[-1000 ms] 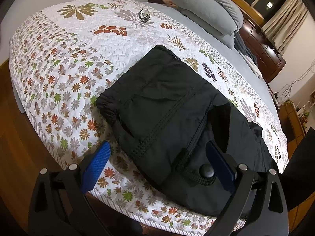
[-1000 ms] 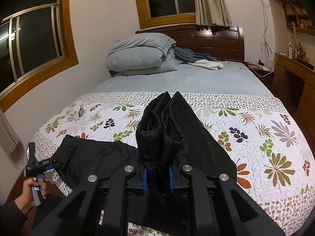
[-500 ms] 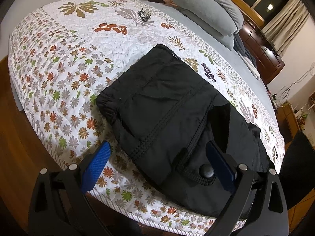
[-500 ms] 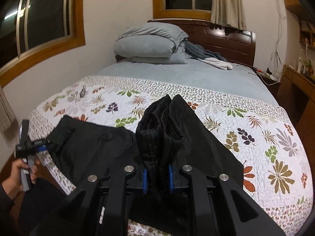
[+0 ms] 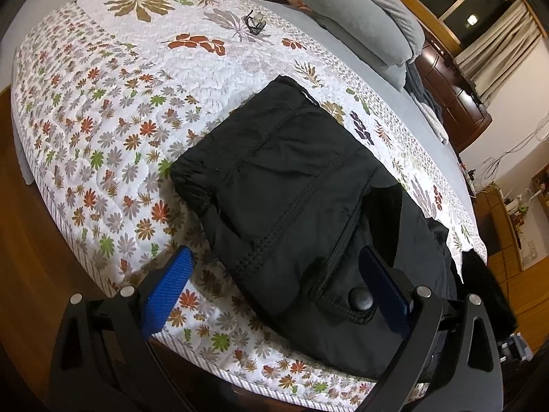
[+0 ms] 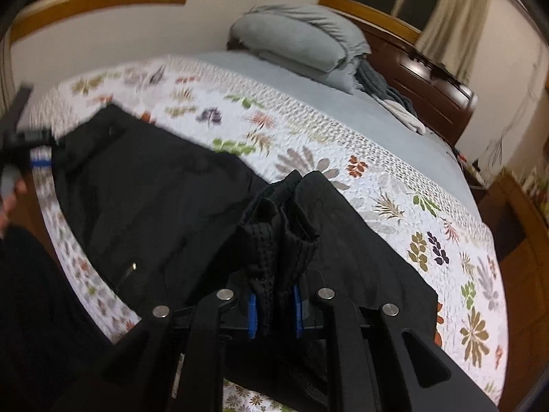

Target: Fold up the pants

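Note:
Black pants [image 5: 291,199] lie on a floral quilt [image 5: 113,103] near the bed's near edge, waistband and button [image 5: 359,299] toward me. My left gripper [image 5: 278,285] is open, its blue pads either side of the waistband end, holding nothing. In the right wrist view the pants [image 6: 147,202] spread left across the quilt [image 6: 394,192]. My right gripper [image 6: 274,309] is shut on a bunched fold of the pants [image 6: 278,237], lifted above the rest. The left gripper [image 6: 20,137] shows blurred at the far left there.
Grey pillows [image 5: 360,24] and bedding are piled at the wooden headboard [image 6: 435,92]. A small dark object [image 5: 254,24] lies on the quilt far from the pants. Wooden floor [image 5: 24,257] lies below the bed edge. A desk [image 5: 514,233] stands at right.
My right gripper has swung and tilted with the bunched fabric, and its view is now blurred and lower over the pants. The left gripper has barely moved.

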Tool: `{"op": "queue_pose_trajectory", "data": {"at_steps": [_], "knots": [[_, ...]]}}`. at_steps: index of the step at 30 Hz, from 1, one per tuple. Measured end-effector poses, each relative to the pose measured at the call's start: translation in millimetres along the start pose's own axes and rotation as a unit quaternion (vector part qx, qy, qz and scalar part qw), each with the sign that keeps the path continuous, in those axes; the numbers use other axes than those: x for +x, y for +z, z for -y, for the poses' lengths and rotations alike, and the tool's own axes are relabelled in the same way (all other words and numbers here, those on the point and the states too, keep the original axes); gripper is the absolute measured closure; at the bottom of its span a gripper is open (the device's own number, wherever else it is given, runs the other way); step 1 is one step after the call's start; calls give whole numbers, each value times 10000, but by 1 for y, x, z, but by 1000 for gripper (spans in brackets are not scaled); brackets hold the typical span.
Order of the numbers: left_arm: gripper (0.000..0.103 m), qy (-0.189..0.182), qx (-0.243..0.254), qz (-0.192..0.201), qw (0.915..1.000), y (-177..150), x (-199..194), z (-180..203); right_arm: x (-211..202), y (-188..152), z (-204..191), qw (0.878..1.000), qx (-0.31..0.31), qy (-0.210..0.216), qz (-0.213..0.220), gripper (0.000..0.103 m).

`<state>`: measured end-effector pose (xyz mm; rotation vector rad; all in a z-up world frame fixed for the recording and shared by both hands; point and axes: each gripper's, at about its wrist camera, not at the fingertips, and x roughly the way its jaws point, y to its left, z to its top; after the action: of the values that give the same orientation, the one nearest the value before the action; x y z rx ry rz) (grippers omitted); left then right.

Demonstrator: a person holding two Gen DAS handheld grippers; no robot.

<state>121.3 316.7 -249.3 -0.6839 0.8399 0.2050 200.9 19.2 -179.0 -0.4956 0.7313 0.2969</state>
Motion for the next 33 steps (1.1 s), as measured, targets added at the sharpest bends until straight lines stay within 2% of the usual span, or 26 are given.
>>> {"op": "queue_pose_trajectory", "data": {"at_steps": [6, 15, 16, 17, 21, 23, 25, 26, 29, 33], "knots": [[6, -53, -98, -18, 9999, -2, -2, -5, 26, -15, -42, 9969, -725, -186, -249, 88], [6, -79, -144, -35, 9999, -3, -3, -7, 44, -32, -63, 9910, -1207, -375, -446, 86], [6, -79, -145, -38, 9999, -3, -3, -6, 45, -34, -65, 9903, -1256, -392, -446, 82], [6, -81, -147, -39, 9999, -3, -3, -6, 45, -36, -66, 9898, -1298, -383, -448, 73], [6, -90, -166, -37, 9998, -3, -3, -7, 34, -43, -70, 9889, -1423, -224, -367, 60], [6, -105, -186, -26, 9998, -3, -3, -8, 18, -45, -59, 9933, -1120, 88, -281, 44], [6, -117, -208, -26, 9997, -3, -3, -8, -2, -44, -38, 9967, -621, 492, -173, 37], [6, -117, -209, -31, 9997, -3, -3, -8, -14, -45, -20, 9971, -210, 723, -93, 37], [6, -107, -171, -46, 9998, -4, -2, -6, -28, -50, 24, 9936, 632, 933, -30, 37], [6, -80, -159, -45, 9998, -4, -2, -2, -12, -60, 55, 9885, 1148, 944, -279, 38]]}}
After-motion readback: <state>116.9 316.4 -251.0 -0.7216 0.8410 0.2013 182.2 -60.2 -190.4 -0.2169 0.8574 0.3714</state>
